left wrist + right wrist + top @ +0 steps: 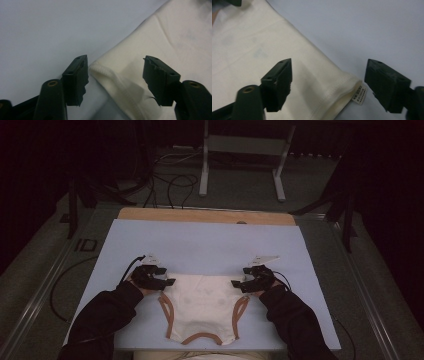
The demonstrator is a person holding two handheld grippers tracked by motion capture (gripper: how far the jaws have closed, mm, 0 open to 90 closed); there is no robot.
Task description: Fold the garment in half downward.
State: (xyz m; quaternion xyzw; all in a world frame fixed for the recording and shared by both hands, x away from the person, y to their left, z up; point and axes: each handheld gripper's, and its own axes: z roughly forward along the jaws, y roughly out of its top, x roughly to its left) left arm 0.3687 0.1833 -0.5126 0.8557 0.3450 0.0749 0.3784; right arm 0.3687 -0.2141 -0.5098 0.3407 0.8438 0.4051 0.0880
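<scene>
A cream sleeveless top (205, 307) with tan trim lies flat on the pale blue mat (210, 245), its hem toward the far side. My left gripper (171, 281) hovers at the hem's left corner; in the left gripper view the jaws stand apart around that corner (100, 68), pads off the cloth. My right gripper (236, 284) sits at the hem's right corner. Its jaws straddle the corner (347, 87) and a small white label (359, 94) without pressing on it.
The mat lies on a wooden board (205, 215) on a grey table. A metal stand (245, 150) and cables (170, 182) are on the floor beyond. A cable (62, 285) trails off the table's left side.
</scene>
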